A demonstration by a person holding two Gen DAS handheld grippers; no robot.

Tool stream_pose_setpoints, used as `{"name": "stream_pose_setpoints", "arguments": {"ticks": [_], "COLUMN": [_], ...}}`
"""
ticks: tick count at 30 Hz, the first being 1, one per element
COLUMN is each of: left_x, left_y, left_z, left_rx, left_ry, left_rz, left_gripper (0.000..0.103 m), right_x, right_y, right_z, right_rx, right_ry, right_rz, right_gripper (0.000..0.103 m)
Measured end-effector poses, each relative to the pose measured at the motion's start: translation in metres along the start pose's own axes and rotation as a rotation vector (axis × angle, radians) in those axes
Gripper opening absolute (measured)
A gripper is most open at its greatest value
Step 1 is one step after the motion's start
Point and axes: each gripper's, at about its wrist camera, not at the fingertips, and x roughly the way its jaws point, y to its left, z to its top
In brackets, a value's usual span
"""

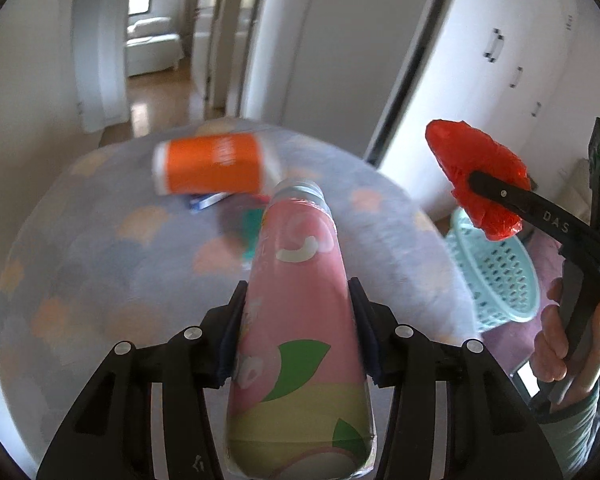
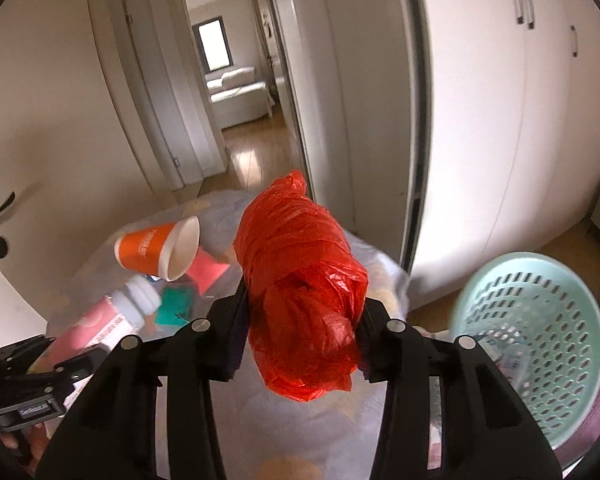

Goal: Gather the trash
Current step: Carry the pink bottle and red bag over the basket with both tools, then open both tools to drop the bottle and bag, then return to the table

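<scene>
A pink bottle (image 1: 300, 320) with a peach picture and a pale cap is clamped between the pads of my left gripper (image 1: 297, 286), lifted over the bed. In the right wrist view the same bottle (image 2: 100, 328) shows at the lower left. My right gripper (image 2: 304, 296) is shut on a crumpled red plastic bag (image 2: 300, 280). From the left wrist view that bag (image 1: 476, 168) hangs in the air at the right, with one black finger (image 1: 500, 194) across it. An orange paper cup (image 1: 212, 170) lies on its side on the bed, open end toward the right wrist camera (image 2: 152, 250).
A pale green perforated basket (image 2: 540, 340) stands at the right beside the bed (image 1: 100, 260), which has a grey patterned cover. A teal wrapper (image 2: 176, 304), a pink piece (image 2: 208, 270) and a blue-white pack (image 1: 206, 202) lie near the cup. White wardrobes and an open doorway lie beyond.
</scene>
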Motion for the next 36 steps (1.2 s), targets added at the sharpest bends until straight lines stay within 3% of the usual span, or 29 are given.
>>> {"name": "stream_pose_setpoints", "arguments": {"ticks": [9,15,23,32,36], "left_x": [0.0,0.022,0.083,0.159,0.173], "left_y": [-0.086,-0.16,-0.242,-0.285,-0.288], "left_z": [0.015,0.03,0.038,0.037,0.038], "left_rx": [0.145,0.235,0.305,0.327,0.317], "left_ry": [-0.05,-0.054,0.038,0.137,0.138], "left_rz": [-0.115,-0.223,-0.348,-0.349,-0.34], "left_gripper": [0.047,0.047,0.047,0.047,0.051], "right_x": [-0.075,-0.107,-0.108,-0.097,-0.081], "right_y": [-0.043,-0.105,-0.19,-0.23,-0.235], "right_z": [0.001,-0.006,-0.033,-0.046,-0.048], "right_rx": [0.048,0.191,0.428,0.485,0.503], "right_ry": [-0.123,-0.16,-0.097,-0.047,-0.018], "right_rz": [-0.113,-0.209,-0.315,-0.358,-0.361], "right_gripper": [0.04,0.04,0.04,0.042,0.047]}}
